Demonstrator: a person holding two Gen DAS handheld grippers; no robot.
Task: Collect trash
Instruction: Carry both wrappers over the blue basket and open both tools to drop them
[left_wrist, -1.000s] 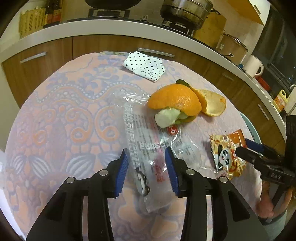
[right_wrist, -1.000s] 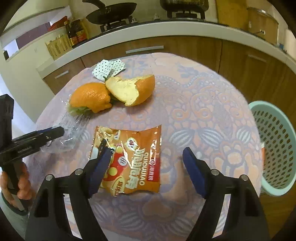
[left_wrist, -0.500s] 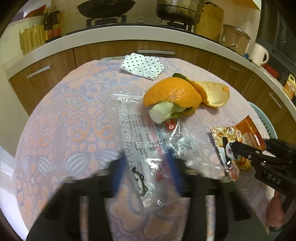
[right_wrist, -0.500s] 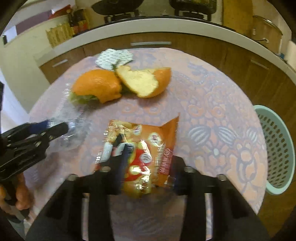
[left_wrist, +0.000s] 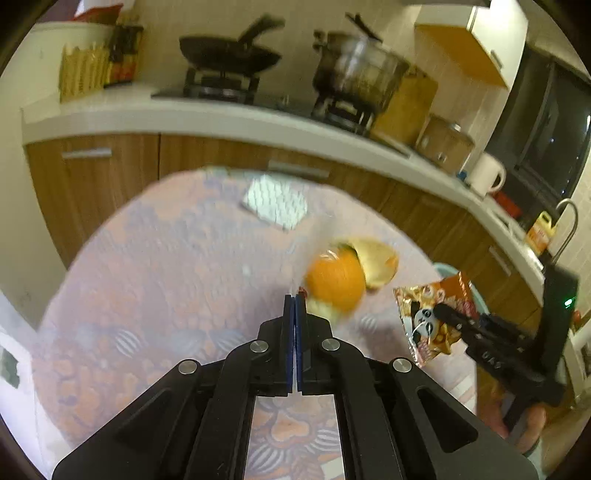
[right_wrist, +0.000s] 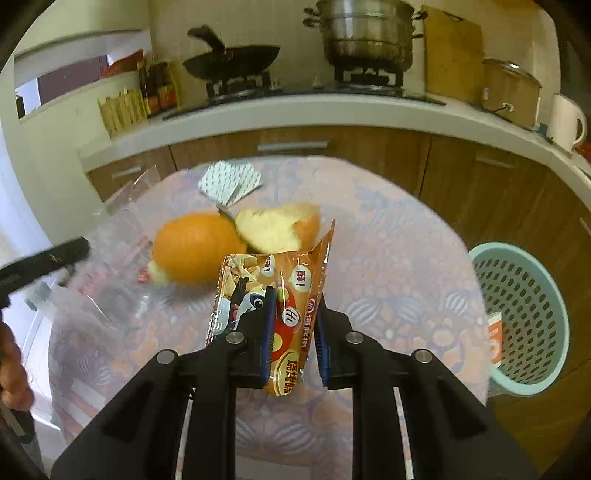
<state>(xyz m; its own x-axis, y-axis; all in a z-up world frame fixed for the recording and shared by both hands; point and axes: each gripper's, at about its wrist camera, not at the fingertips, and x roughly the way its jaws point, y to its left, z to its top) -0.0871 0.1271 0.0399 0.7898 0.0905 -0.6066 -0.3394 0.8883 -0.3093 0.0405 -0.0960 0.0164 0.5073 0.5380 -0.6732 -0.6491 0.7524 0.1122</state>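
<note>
1. As both tools slant down toward the table (right_wrist: 388, 258), the left tongs (left_wrist: 294, 304) have just been closing and their blue pads (left_wrist: 289, 332) now meet with no gap showing.
2. From the right wrist view, the left tongs (right_wrist: 79, 249) reach in from the left edge. A clear bag (right_wrist: 107, 266) bunches around their tip, raised off the cloth. In the left wrist view the bag is only a faint blur above the tip, so the pinch itself is hard to see.
3. The right tongs (right_wrist: 293, 295) have also just been closing, and they clamp an orange snack packet (right_wrist: 295, 269) between their pads.
4. This packet stands nearly upright in the grip, with one corner pointing up and its lower end hanging below the pads, above the cloth.
5. In the left wrist view the right tongs (left_wrist: 443, 317) come in from the right and pinch the packet (left_wrist: 432, 299) by its panda print. A hand (left_wrist: 532, 428) grips the handle below.
6. Another hand (right_wrist: 11, 369) shows at the left edge of the right wrist view.
7. Orange peel (right_wrist: 195, 251) lies on the table behind the packet, touching a second piece (right_wrist: 277, 232) that shows its pale inside. A dotted napkin (right_wrist: 229, 181) lies farther back.
8. Beside the table, to the right, stands a mint basket (right_wrist: 517, 314).
</note>
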